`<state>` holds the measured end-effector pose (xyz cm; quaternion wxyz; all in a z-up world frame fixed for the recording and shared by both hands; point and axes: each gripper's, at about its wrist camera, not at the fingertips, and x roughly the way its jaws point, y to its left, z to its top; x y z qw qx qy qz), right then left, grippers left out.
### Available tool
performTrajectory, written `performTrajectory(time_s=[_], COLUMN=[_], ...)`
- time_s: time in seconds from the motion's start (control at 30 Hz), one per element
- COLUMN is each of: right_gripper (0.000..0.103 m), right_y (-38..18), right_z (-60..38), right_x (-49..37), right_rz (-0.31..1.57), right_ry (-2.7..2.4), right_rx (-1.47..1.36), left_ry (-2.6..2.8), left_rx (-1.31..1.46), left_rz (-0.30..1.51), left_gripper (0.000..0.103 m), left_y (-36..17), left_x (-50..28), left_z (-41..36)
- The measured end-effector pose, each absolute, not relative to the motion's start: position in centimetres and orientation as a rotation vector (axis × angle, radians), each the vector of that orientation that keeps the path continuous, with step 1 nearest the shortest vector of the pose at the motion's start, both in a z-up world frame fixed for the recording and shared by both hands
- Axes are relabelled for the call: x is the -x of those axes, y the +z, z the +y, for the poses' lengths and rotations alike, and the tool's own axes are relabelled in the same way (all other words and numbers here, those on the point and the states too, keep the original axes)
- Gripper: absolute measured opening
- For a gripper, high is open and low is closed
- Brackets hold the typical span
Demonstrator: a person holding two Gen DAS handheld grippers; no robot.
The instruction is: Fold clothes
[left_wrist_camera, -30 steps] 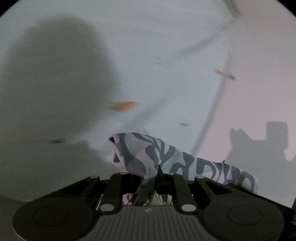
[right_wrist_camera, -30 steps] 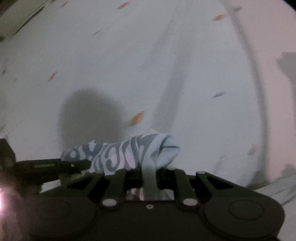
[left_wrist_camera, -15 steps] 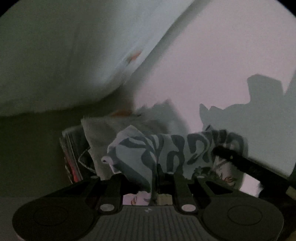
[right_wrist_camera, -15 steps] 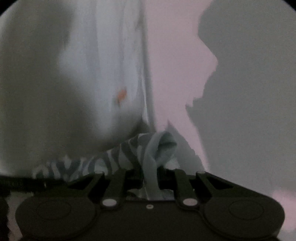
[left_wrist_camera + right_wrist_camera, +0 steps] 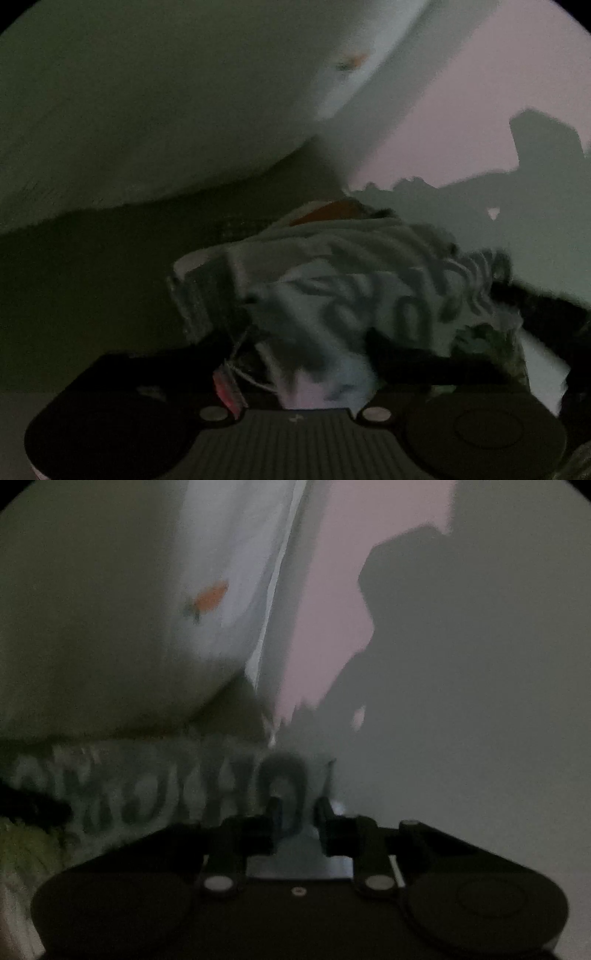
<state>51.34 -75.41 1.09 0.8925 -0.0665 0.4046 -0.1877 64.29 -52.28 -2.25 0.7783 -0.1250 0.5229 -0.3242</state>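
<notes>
A white sheet with carrot prints [image 5: 155, 602] bulges above a pinkish wall [image 5: 332, 590]. Below it the grey-patterned garment [image 5: 369, 295] lies atop a stack of folded clothes [image 5: 207, 291]. The left gripper [image 5: 321, 369] has just sprung wide, releasing it. The right gripper's [image 5: 295, 808] fingers, slightly parted and opening, still flank its edge.

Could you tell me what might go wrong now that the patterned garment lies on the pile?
Both grippers' jaws have just been opening. The patterned garment lies between the left gripper jaws, so pulling back may drag it. The right gripper, straddling its edge, could snag it, rumpling the pile.
</notes>
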Motion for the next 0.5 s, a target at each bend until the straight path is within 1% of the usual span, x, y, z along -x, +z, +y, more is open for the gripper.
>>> performTrajectory(time_s=[0.07,0.13,0.2,0.23,0.27,0.3,0.33,0.37,0.43,0.5], right_gripper=[0.02,0.024,0.026,0.035,0.042,0.052,0.056,0.06,0.078,0.084], right_y=[-0.7,-1.1,0.2,1.2,2.4,3.5,4.5,5.5,7.4,9.0], right_z=[-74.9,-73.8,-72.0,-71.1,-70.1,-68.7,-67.3,-65.5,-61.7,-57.7], right_x=[-51.2,-51.8,-51.2,-50.3,-49.3,-47.7,-46.0,-44.0,-39.8,-36.0], right_rz=[0.825,0.791,0.675,0.611,0.547,0.487,0.429,0.397,0.348,0.353], right_ry=[-0.425,-0.468,-0.516,-0.538,-0.558,-0.586,-0.615,-0.621,-0.622,-0.561], right_rx=[0.216,0.335,0.437,0.442,0.435,0.428,0.421,0.383,0.291,0.17], left_ry=[-0.759,-0.799,-0.787,-0.775,-0.763,-0.728,-0.703,-0.694,-0.652,-0.61], left_rx=[0.363,0.401,0.396,0.401,0.408,0.417,0.426,0.426,0.386,0.353], left_rz=[1.119,1.093,0.99,0.924,0.857,0.783,0.718,0.675,0.65,0.612], left_gripper=[0.09,0.09,0.089,0.088,0.087,0.087,0.087,0.088,0.088,0.089], left_y=[-3.7,-4.0,-2.9,-2.3,-1.7,-0.9,0.0,1.0,3.3,5.5], left_x=[-64.9,-65.2,-64.2,-63.4,-62.5,-61.1,-59.5,-57.6,-53.3,-48.8], left_z=[-51.4,-50.8,-49.1,-47.6,-46.1,-44.1,-41.9,-39.5,-34.8,-29.8])
